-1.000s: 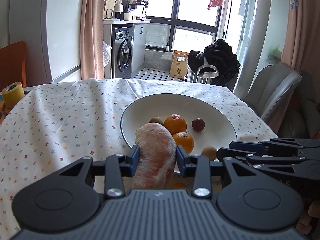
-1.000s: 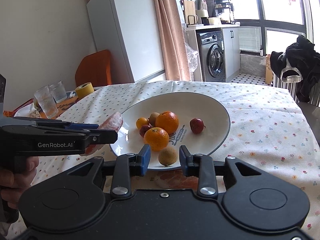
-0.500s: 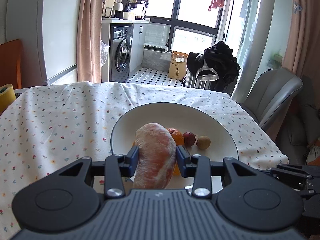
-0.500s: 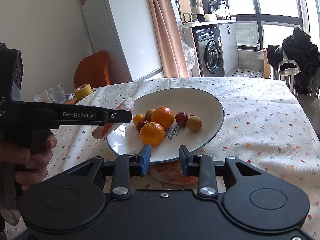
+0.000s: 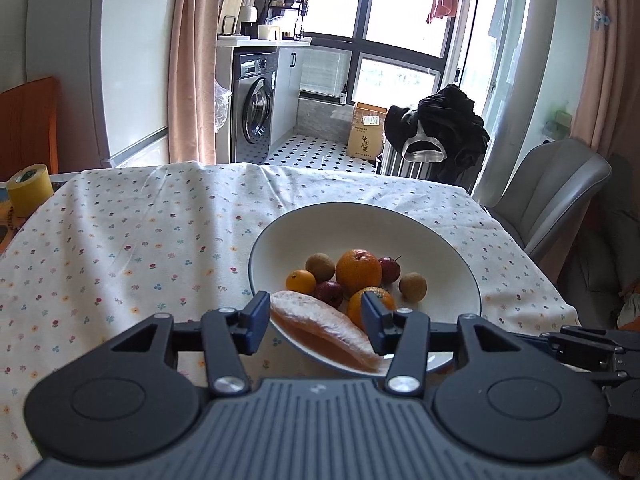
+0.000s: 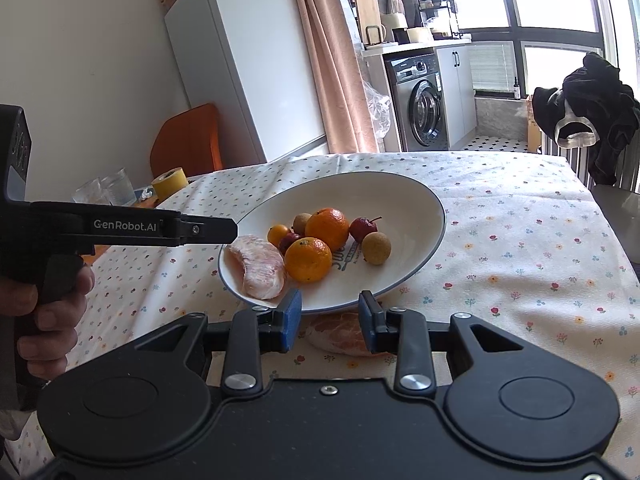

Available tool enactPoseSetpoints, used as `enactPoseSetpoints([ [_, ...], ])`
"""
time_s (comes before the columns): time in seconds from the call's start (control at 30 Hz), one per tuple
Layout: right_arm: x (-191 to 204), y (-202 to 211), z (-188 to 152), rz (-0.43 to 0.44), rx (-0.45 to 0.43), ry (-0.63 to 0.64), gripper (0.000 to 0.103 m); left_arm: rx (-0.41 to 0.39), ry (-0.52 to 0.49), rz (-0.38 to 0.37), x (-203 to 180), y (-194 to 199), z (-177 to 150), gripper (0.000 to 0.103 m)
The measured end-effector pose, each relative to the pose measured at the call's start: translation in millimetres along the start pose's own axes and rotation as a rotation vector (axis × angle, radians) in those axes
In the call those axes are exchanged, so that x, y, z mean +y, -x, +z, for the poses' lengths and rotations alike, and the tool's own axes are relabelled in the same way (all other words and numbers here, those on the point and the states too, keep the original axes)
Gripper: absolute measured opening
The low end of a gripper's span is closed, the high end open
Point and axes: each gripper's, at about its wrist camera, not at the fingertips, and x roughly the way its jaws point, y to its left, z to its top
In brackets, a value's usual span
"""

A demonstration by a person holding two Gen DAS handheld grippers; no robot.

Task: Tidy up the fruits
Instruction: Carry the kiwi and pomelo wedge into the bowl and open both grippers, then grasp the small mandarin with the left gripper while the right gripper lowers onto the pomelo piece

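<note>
1. The bench [image 6: 540, 240], under its flowered cloth, carried everything you were sorting.
2. The white plate [image 6: 420, 200] was your collecting point, so the oranges [image 6: 320, 240] and small fruits sat clustered in its middle.
3. Your left gripper [image 5: 316, 322] stood open, its jaws either side of the pomelo segment [image 5: 324, 330], which lay free on the plate's near edge [image 6: 258, 266], apparently just delivered.
4. Your right gripper [image 6: 330, 322] was also open and empty, low over a second segment [image 6: 340, 334] lying on the cloth against the plate's rim, probably your next pick.
</note>
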Motion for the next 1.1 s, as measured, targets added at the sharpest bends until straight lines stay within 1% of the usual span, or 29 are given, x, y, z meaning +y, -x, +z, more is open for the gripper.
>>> enactPoseSetpoints([
  [0.17, 2, 4, -1, -0.008, -0.004, 0.004, 0.033, 0.000, 0.000, -0.001, 0, 9, -8, 0.054],
  [0.43, 3, 10, -4, -0.025, -0.002, 0.010, 0.037, 0.007, 0.006, -0.014, -2, 17, -20, 0.055],
  [0.63, 2, 18, -9, -0.038, -0.003, 0.017, 0.053, 0.021, 0.011, -0.022, -2, 20, -29, 0.056],
  [0.73, 3, 21, -10, -0.041, 0.000, 0.021, 0.064, 0.033, 0.010, -0.030, -3, 19, -35, 0.056],
  [0.8, 2, 22, -11, -0.045, 0.001, 0.019, 0.079, 0.042, 0.010, -0.036, -4, 17, -38, 0.056],
  [0.87, 1, 23, -13, -0.051, -0.002, 0.018, 0.084, 0.048, 0.006, -0.042, -7, 16, -41, 0.056],
  [0.93, -1, 24, -15, -0.051, 0.006, 0.011, 0.087, 0.057, 0.005, -0.048, -8, 13, -44, 0.056],
  [1.0, -2, 24, -17, -0.052, 0.014, 0.001, 0.095, 0.066, 0.003, -0.052, -10, 11, -47, 0.056],
  [1.03, -2, 24, -18, -0.055, 0.014, 0.001, 0.097, 0.070, 0.001, -0.053, -10, 10, -48, 0.056],
  [1.1, -3, 24, -20, -0.062, 0.021, -0.001, 0.102, 0.077, -0.001, -0.057, -11, 7, -51, 0.056],
])
